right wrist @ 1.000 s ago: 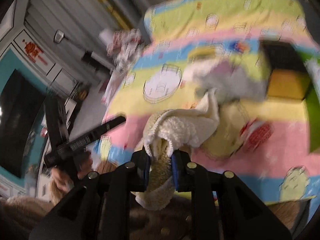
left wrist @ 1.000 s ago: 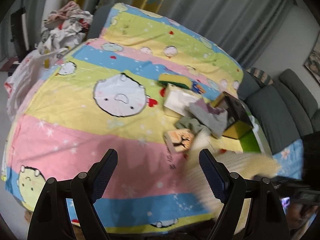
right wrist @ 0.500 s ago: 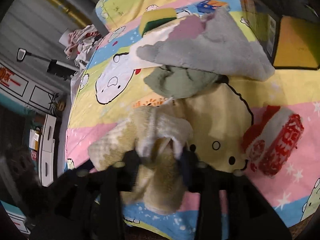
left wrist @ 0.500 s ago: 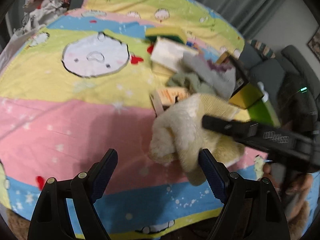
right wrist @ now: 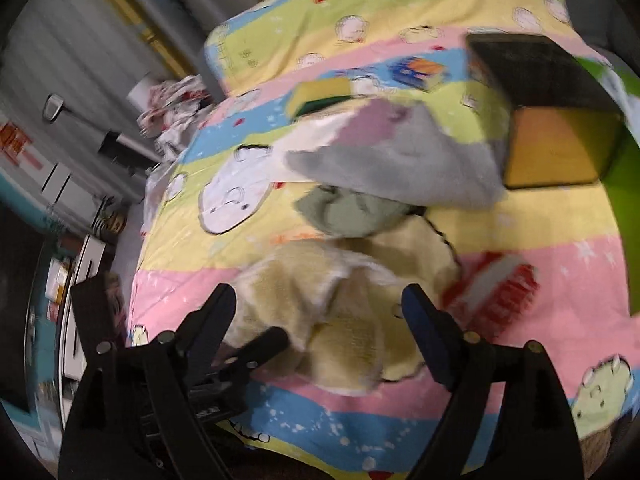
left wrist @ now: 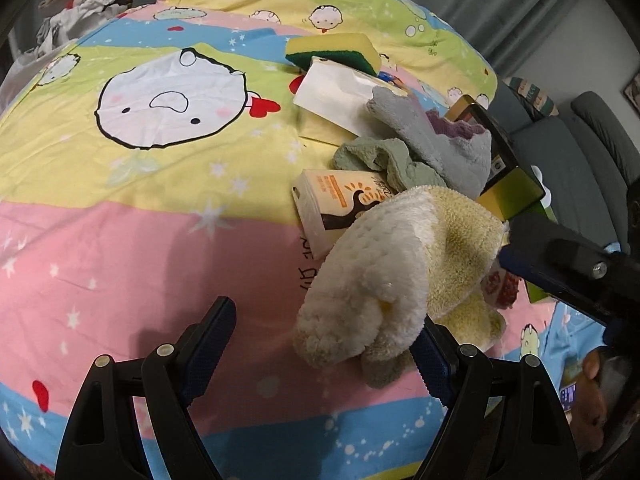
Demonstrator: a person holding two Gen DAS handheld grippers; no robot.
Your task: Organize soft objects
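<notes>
Lying crumpled at lower centre of the striped bedsheet (left wrist: 120, 248), cream towel (left wrist: 400, 272); right gripper (right wrist: 316, 312) jaws just opened, apart, towel loose between; left gripper (left wrist: 324, 336) apart, empty

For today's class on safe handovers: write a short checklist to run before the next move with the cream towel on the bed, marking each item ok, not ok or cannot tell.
1. Right gripper has let go: ok; its jaws have just been opening, and the cream towel lies between them unpressed.
2. Left gripper open: ok, jaws wide.
3. Towel resting on the bedsheet: ok.
4. Towel inside the left jaws: not ok; only its edge reaches the right-hand finger.
5. Towel clear of the tissue pack: not ok, it covers one corner.
6. Towel folded neatly: not ok, crumpled.
</notes>
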